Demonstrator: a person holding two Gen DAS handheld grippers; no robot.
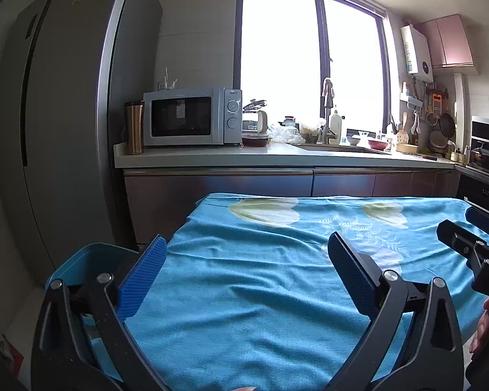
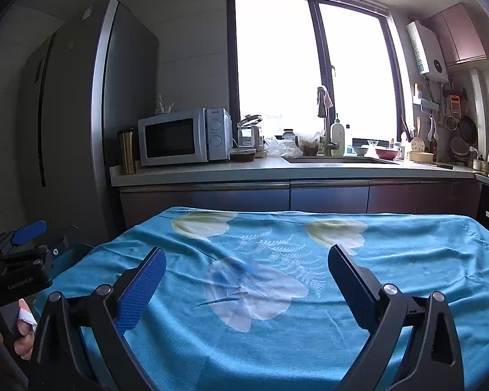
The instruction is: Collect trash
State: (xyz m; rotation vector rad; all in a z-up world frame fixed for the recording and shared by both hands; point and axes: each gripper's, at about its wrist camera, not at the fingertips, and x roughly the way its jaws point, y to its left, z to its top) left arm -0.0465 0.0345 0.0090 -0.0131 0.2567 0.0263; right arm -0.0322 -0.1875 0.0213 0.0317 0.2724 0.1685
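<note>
A table under a turquoise cloth (image 1: 260, 277) printed with pale flowers fills the foreground of both views; no loose trash shows on the cloth (image 2: 407, 260). A blue bin (image 1: 91, 260) stands at the table's left edge, partly behind my left finger; its inside is hidden. My left gripper (image 1: 247, 254) is open over the cloth's left part, nothing between its blue pads. My right gripper (image 2: 246, 262) is open over the middle of the cloth, also holding nothing. Each gripper shows at the edge of the other's view: the right one (image 1: 472, 244) and the left one (image 2: 22, 244).
Behind the table runs a kitchen counter (image 1: 277, 156) with a microwave (image 1: 192, 115), a steel tumbler (image 1: 133, 127), a kettle, crumpled plastic bags (image 1: 285, 133), a sink and faucet (image 1: 327, 110). A tall grey fridge (image 1: 65, 114) stands left. An oven (image 1: 485, 169) is at right.
</note>
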